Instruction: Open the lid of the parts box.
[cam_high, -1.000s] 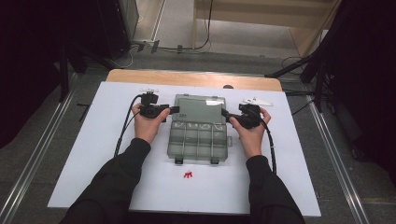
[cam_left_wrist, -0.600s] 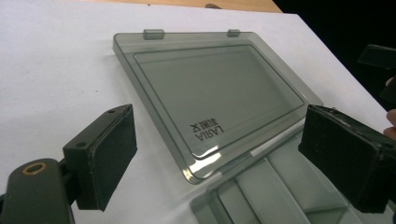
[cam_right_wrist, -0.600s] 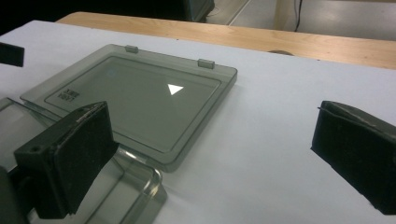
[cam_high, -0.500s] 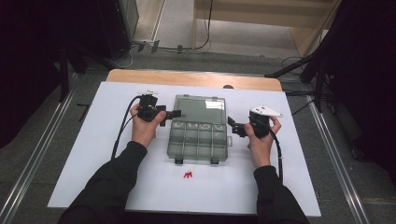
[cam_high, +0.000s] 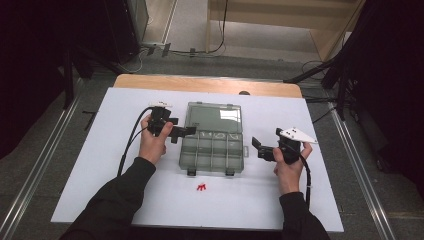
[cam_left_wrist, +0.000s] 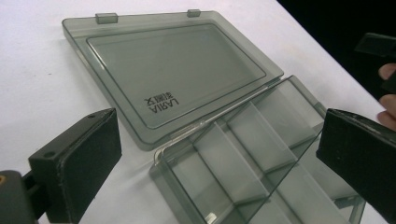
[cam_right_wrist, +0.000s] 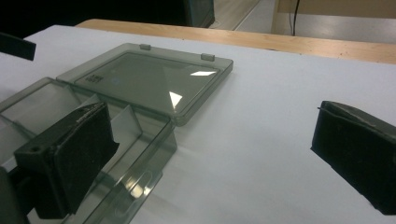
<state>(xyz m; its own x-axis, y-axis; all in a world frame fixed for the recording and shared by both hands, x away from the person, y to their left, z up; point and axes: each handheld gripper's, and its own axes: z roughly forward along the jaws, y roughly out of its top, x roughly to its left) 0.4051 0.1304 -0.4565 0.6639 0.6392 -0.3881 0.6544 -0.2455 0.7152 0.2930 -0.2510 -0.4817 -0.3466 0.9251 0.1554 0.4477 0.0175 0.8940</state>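
Note:
A smoke-grey clear plastic organiser box lies open in the middle of the white table. Its lid (cam_high: 215, 117) rests flat at the back and its divided tray (cam_high: 212, 150) faces up in front. My left gripper (cam_high: 185, 131) is open at the box's left edge, near the hinge line. Its view looks between its jaws across the lid (cam_left_wrist: 173, 70) and the empty compartments (cam_left_wrist: 243, 154). My right gripper (cam_high: 257, 146) is open, holds nothing, and hovers apart from the tray's right side. In its view the lid (cam_right_wrist: 149, 79) and tray (cam_right_wrist: 46, 107) lie left of the bare table.
A small red piece (cam_high: 201, 188) lies on the white table top (cam_high: 325, 200) in front of the box. The table's wooden back edge (cam_high: 210, 85) runs behind the lid. Dark floor, cables and stands surround the table.
My right gripper has drawn away from the box's right side, moving right and toward the person. The left gripper stays at the box's left edge. The box has not moved.

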